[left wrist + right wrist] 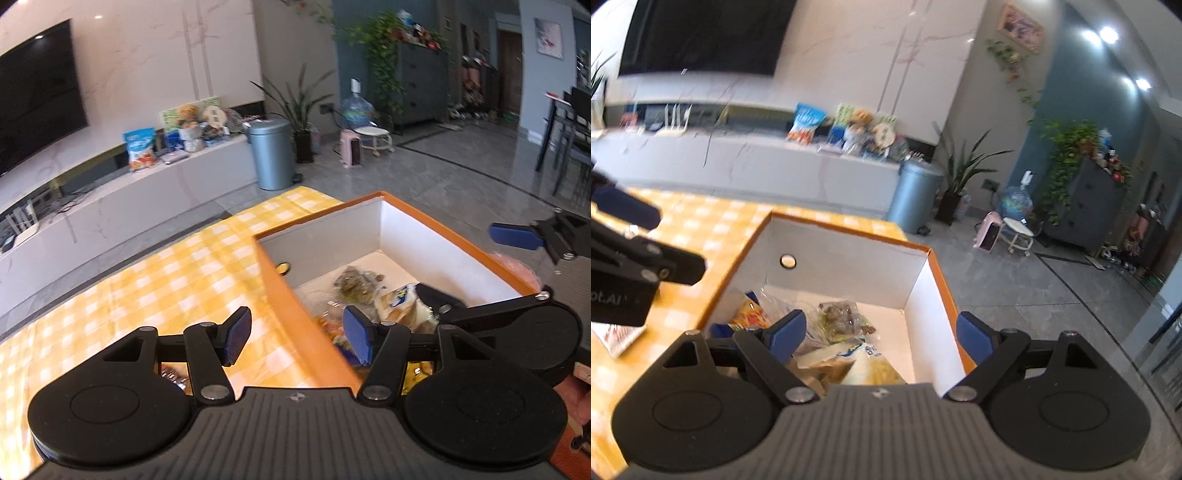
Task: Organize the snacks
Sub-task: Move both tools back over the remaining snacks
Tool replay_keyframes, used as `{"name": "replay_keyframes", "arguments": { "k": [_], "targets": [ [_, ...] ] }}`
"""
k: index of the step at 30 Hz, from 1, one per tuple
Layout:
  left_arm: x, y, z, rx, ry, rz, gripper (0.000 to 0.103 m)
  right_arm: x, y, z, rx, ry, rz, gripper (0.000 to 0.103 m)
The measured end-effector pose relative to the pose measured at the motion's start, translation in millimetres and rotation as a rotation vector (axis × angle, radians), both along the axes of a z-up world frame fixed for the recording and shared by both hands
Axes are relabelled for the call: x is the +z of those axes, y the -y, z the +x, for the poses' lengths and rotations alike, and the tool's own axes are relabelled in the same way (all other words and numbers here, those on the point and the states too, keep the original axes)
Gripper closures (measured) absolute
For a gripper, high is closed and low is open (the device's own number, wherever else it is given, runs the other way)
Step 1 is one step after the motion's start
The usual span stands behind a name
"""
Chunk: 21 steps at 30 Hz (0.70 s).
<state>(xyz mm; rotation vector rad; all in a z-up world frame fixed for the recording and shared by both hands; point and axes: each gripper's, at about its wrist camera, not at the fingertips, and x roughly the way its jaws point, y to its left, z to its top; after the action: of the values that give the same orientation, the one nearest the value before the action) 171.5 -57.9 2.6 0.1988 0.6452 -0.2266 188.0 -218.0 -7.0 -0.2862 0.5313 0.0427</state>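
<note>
Where snacks lie, orange box

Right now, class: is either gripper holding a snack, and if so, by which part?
Nothing is held. The left gripper and the right gripper both have open, empty jaws; the snacks lie loose in the orange box.

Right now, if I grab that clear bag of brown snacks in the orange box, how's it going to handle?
The clear bag looks like thin crinkled film, so it would probably flop and sag. Its lumpy brown contents may shift or crush under a hard pinch. The glossy plastic could slip between the pads.
</note>
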Motion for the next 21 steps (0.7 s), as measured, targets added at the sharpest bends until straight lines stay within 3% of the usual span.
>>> {"name": "replay_keyframes", "arguments": {
  "k": [8, 14, 21],
  "targets": [
    [-12, -39, -35, 0.114, 0.053, -0.026, 0.035, -2, -18, -42, -0.033, 0.121, 0.113, 0.023],
    [-26, -79, -53, 0.201, 0.022, -0.090, 0.035, -3, -48, -65, 0.045, 0.211, 0.140, 0.034],
    [-45, -118, -67, 0.270, -0.036, -0.131, 0.035, -19, -92, -72, 0.214, 0.148, 0.144, 0.049]
  ]
}}
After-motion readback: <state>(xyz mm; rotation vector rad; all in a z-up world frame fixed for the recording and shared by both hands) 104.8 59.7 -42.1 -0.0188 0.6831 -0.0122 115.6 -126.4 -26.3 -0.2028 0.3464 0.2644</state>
